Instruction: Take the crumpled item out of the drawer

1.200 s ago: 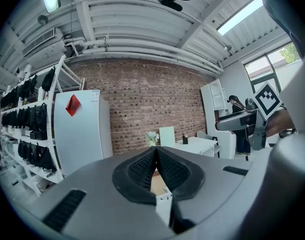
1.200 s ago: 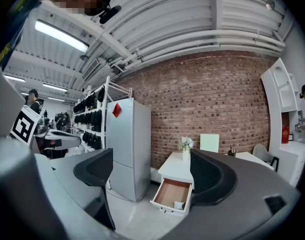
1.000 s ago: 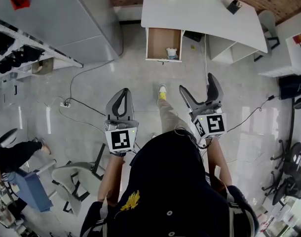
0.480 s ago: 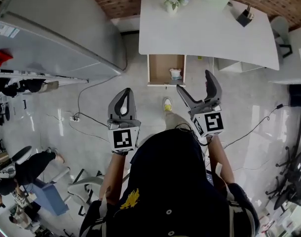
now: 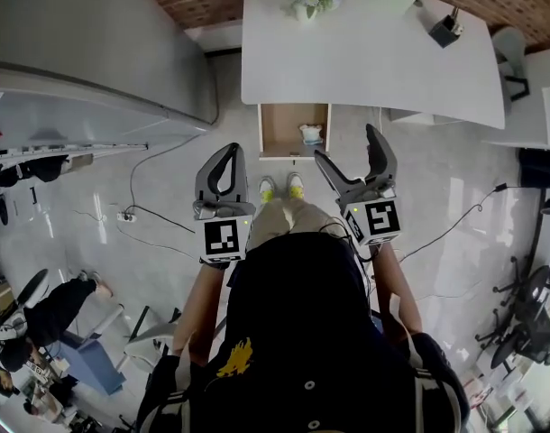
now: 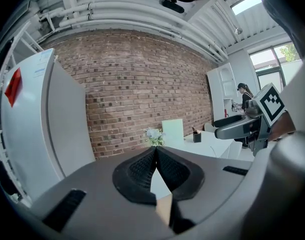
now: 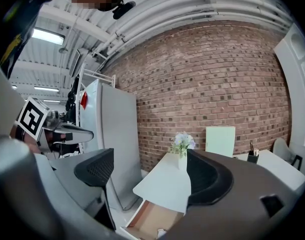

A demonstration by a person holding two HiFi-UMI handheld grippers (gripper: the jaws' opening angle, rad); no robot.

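Left gripper closed, empty; right gripper open, empty. Crumpled item lies in open drawer under table.

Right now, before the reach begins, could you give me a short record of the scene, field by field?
drawer: open, pulled out from under the white desk
crumpled item: lies in the drawer, toward its right side in the head view, untouched
left gripper: jaws together, nothing between them, held in the air
right gripper: jaws apart, empty, the closer one to the item in the head view
task step: item not yet grasped
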